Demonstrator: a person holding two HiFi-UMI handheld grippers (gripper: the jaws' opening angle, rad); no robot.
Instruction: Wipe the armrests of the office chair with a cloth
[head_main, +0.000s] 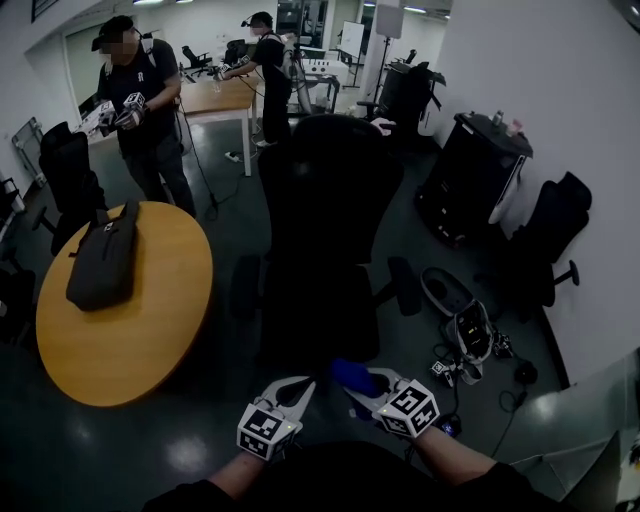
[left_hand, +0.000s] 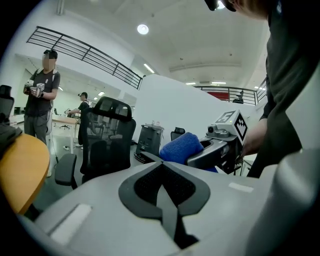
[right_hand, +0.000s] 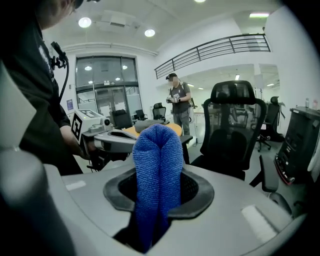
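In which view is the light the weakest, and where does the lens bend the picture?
Head view: dimmest, the office chair is almost a black shape. Left gripper view: bright, round black edge, railing curved. Right gripper view: bright, the blue cloth sharp, railing also curved.

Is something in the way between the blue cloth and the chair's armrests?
No, nothing visible. The right gripper pinches the fuzzy blue cloth, and only bare dark floor lies between it and the padded armrests of the black office chair.
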